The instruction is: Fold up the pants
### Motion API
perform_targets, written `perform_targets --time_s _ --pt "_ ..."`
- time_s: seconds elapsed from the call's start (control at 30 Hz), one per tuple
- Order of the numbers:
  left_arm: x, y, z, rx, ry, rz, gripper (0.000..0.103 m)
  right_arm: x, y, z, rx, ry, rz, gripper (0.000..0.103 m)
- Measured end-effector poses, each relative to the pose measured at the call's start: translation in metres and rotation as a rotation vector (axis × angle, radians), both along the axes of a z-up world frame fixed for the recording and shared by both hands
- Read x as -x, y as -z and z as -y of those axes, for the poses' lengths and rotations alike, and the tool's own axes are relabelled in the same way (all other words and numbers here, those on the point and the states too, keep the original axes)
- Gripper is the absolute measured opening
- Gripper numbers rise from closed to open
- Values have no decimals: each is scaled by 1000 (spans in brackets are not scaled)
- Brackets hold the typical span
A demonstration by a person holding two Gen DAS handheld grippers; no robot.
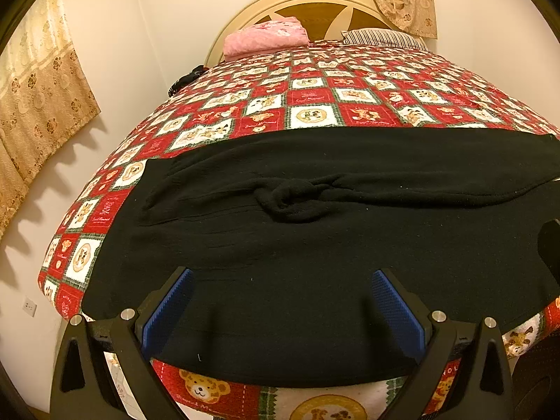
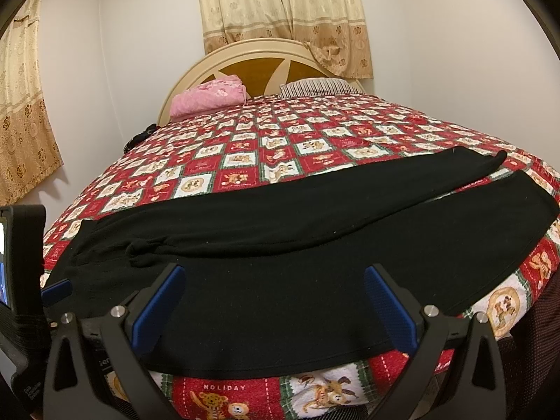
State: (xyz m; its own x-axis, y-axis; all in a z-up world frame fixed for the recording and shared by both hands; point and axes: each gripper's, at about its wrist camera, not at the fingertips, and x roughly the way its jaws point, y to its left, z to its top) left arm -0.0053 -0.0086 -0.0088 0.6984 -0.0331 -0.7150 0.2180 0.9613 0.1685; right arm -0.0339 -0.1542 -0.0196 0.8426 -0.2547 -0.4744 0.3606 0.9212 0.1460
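Observation:
Black pants (image 1: 280, 238) lie spread across the near end of the bed, waist at the left and two legs running right (image 2: 350, 217). The crotch area is bunched in a wrinkle (image 1: 297, 199). My left gripper (image 1: 281, 280) is open, its blue pads low over the near edge of the pants by the waist end. My right gripper (image 2: 274, 276) is open, low over the near leg. The left gripper's device shows at the left edge of the right wrist view (image 2: 21, 262). Neither gripper holds anything.
The bed has a red and white patchwork quilt (image 2: 280, 150). A pink folded blanket (image 2: 210, 99) and a striped pillow (image 2: 315, 87) lie by the headboard (image 2: 245, 56). Curtains (image 2: 280, 7) hang behind; a wall is at the left.

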Motion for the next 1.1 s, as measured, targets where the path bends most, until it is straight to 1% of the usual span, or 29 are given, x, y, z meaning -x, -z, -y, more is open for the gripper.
perform_targets --time_s 0.27,0.4,0.53,0.67,0.73,0.8,0.87,0.9,0.93,1.0,1.07,1.1 --pt "-4 1 -1 1 4 -6 102 -2 -1 0 2 6 -3 103" --pt "-20 -4 -24 46 18 -31 102 -4 -3 8 0 17 3 103" --pt "-51 -18 -71 56 -19 -40 102 -14 -6 20 -2 8 -8 103" --pt "-96 -29 -124 41 -76 -45 102 -32 -8 28 6 -35 -47 103" --pt "-125 -32 -150 21 -119 -43 102 -42 -12 28 19 -58 -60 103" --pt "-148 -31 -165 46 -122 -71 102 -52 -15 27 31 -79 -66 103" --pt "-176 -23 -179 96 -124 -120 101 -62 -20 23 42 -100 -65 103" --pt "-187 -19 -182 116 -119 -145 95 -66 -22 20 47 -111 -63 103" --pt "-199 -12 -185 134 -121 -176 82 -72 -23 17 50 -127 -64 103" --pt "-219 0 -188 177 -113 -234 67 -83 -26 12 55 -153 -73 103" --pt "-233 8 -187 211 -105 -272 66 -95 -28 7 68 -167 -85 103" --pt "-238 12 -186 207 -106 -282 66 -100 -28 6 78 -172 -90 103"
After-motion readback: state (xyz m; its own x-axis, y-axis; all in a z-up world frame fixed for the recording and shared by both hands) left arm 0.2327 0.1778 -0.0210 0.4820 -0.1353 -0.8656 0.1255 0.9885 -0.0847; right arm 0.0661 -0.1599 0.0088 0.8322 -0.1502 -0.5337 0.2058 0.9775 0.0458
